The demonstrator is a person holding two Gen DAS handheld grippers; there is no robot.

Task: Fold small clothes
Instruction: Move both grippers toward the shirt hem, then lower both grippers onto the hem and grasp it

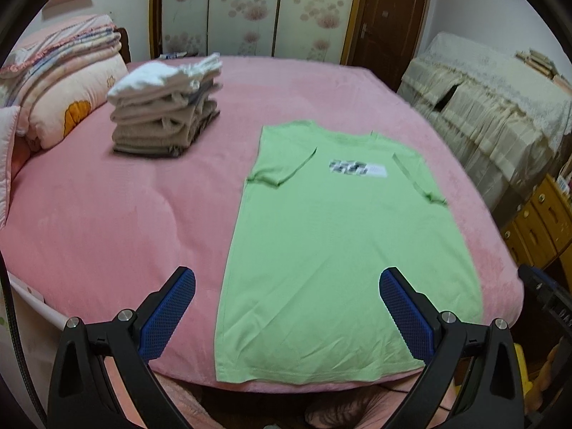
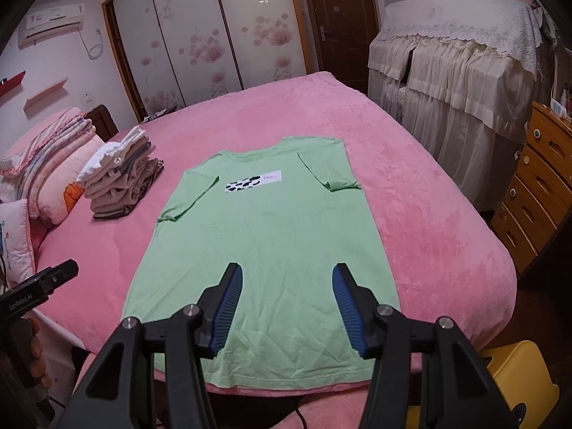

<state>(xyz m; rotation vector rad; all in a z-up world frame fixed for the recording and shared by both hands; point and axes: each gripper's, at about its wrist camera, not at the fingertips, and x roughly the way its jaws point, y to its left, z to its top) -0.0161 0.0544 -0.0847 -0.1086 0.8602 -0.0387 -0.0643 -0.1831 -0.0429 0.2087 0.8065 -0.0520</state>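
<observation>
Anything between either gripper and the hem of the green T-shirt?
Nothing visible. The green T-shirt lies flat on the pink bedspread; left gripper and right gripper hang open above its hem. The folded clothes stack sits aside.

Shirt print (image 1: pixel 358 168) blurred (left view)

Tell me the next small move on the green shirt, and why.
Probably lower both open grippers, left and right, onto the bottom hem and pinch it: the green shirt lies flat with sleeves already folded in, and neither gripper holds anything.
</observation>
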